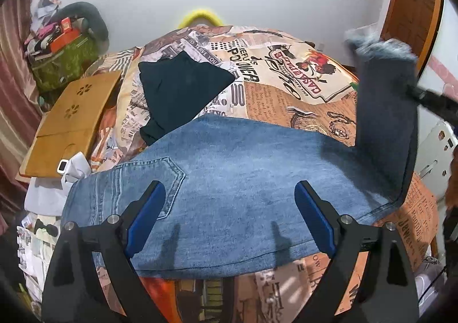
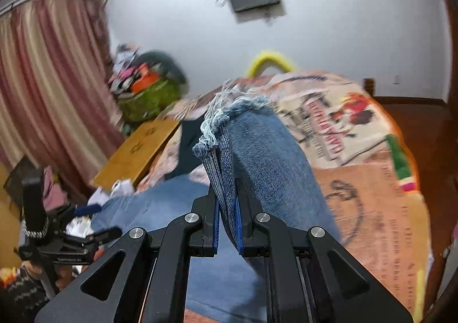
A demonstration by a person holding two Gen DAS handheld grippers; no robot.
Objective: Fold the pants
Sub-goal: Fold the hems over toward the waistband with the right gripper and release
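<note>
Blue jeans (image 1: 229, 174) lie flat across the printed bedspread, back pocket at the left. My left gripper (image 1: 229, 202) is open and empty, its blue pads (image 1: 148, 214) hovering over the seat of the jeans. My right gripper (image 2: 227, 202) is shut on the frayed leg end of the jeans (image 2: 252, 151) and holds it lifted above the bed. In the left wrist view that raised leg (image 1: 383, 128) stands up at the right, with the right gripper (image 1: 412, 89) partly visible. The left gripper (image 2: 94, 222) shows at the lower left of the right wrist view.
A dark folded garment (image 1: 177, 91) lies behind the jeans. A wooden lap tray (image 1: 71, 122) rests at the bed's left edge. A green bag of clutter (image 1: 63, 62) sits by the curtain. White items (image 1: 48, 194) lie at the left. A wooden door (image 1: 412, 5) is at the right.
</note>
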